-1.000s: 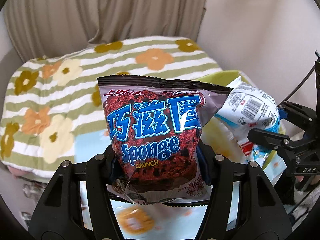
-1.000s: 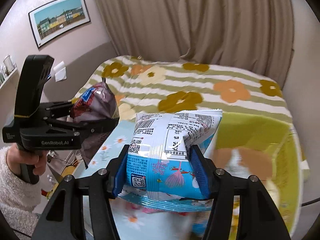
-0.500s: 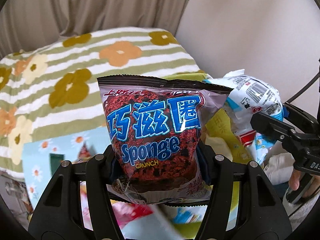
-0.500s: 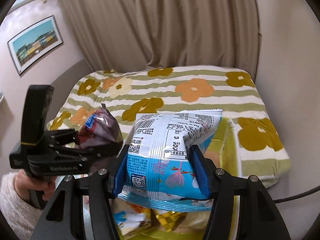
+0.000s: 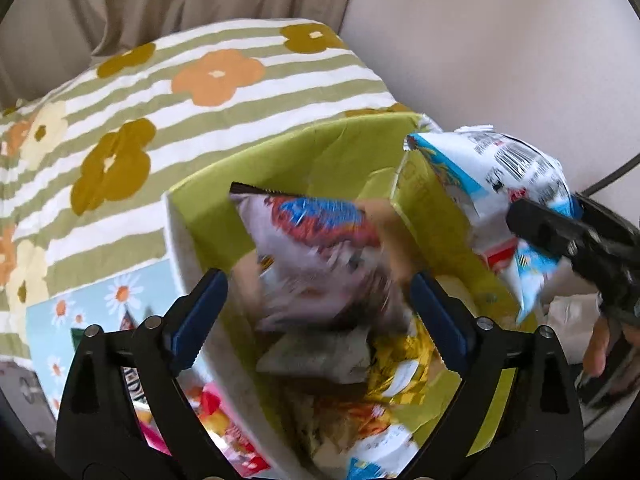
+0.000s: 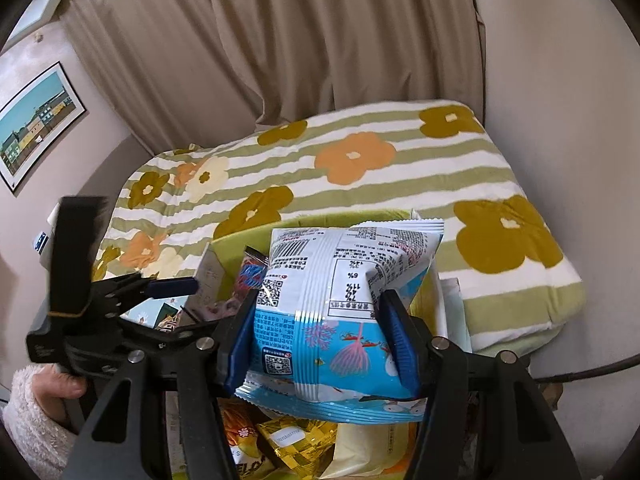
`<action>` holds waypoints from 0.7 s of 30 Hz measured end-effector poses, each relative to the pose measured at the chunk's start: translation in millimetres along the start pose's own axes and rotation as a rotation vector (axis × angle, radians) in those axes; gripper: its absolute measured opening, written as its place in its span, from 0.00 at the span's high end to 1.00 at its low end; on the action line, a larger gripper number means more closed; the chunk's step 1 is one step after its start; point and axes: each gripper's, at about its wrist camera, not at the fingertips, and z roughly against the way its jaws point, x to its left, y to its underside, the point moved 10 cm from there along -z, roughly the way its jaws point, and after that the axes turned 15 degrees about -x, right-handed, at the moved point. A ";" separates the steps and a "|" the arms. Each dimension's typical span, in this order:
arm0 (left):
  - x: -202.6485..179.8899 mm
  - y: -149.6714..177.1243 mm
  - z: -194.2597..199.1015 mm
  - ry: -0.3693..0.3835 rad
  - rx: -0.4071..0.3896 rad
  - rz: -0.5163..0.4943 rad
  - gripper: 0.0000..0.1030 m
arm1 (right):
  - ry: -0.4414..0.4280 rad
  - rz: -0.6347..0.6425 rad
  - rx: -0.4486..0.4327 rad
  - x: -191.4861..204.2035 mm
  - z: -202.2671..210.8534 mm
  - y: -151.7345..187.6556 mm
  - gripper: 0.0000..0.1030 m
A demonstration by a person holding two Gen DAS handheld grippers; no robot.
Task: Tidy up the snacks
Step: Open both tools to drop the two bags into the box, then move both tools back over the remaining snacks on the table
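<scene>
Over the green box point(image 5: 208, 208), my left fingers point(image 5: 316, 312) have just spread wide, dropping the Sponge bag point(image 5: 320, 256) in among the other snacks; my right fingers point(image 6: 320, 344) clamp the blue bag point(image 6: 340, 304), next to go.

The lime-green cardboard box point(image 5: 304, 140) sits before the striped flowered blanket point(image 5: 168, 92), with the dark Sponge Crunch snack bag point(image 5: 320, 256) inside above the gold foil packets point(image 5: 404, 364), and the blue-and-white snack bag point(image 6: 340, 304) over the box's right edge.
</scene>
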 end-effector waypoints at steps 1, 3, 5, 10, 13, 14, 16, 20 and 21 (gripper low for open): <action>5.5 3.2 2.2 -0.013 0.002 -0.002 0.10 | -0.003 -0.003 0.006 -0.5 -2.4 2.2 0.47; 12.5 11.0 9.7 -0.026 0.001 0.002 0.10 | -0.009 -0.005 0.017 -0.6 -4.9 5.2 0.47; 19.2 17.7 16.4 -0.029 0.002 0.016 0.10 | -0.013 -0.005 0.024 -0.4 -9.2 6.6 0.47; 30.6 27.5 27.5 -0.034 -0.002 0.066 0.10 | -0.017 -0.011 0.034 2.5 -18.3 6.8 0.47; 35.6 32.1 35.0 -0.044 -0.006 0.082 0.10 | -0.032 -0.033 0.021 3.2 -24.4 3.4 0.45; 36.9 34.0 38.6 -0.051 -0.009 0.082 0.10 | -0.029 -0.038 0.017 3.2 -25.8 2.9 0.38; 38.8 36.3 43.4 -0.059 -0.012 0.082 0.10 | 0.007 -0.026 0.007 1.5 -25.7 1.3 0.07; 42.6 44.9 56.6 -0.083 -0.020 0.085 0.10 | 0.017 0.028 -0.042 7.2 -11.9 -0.3 0.00; 43.4 47.3 59.5 -0.086 -0.021 0.089 0.10 | 0.019 0.039 -0.041 8.2 -8.7 1.8 0.00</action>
